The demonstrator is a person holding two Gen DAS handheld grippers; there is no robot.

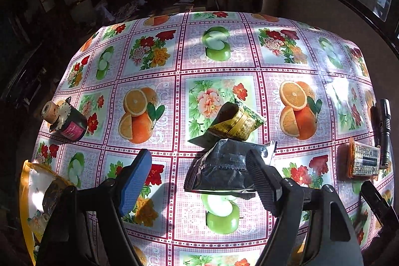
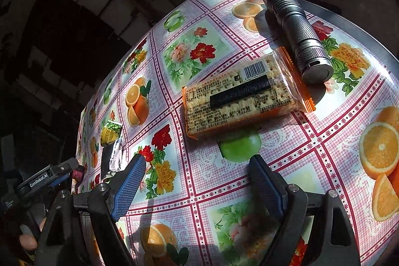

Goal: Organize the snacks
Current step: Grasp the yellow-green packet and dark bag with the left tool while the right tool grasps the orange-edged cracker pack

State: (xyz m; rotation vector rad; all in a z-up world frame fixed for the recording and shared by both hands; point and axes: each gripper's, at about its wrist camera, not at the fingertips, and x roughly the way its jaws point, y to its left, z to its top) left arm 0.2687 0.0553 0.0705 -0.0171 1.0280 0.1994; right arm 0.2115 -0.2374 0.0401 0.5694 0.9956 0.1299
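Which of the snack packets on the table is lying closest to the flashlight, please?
The cracker packet with orange ends; its end touches the flashlight, while the black pouch and green-yellow packet lie mid-table.

cracker pack on table | flashlight touching behind
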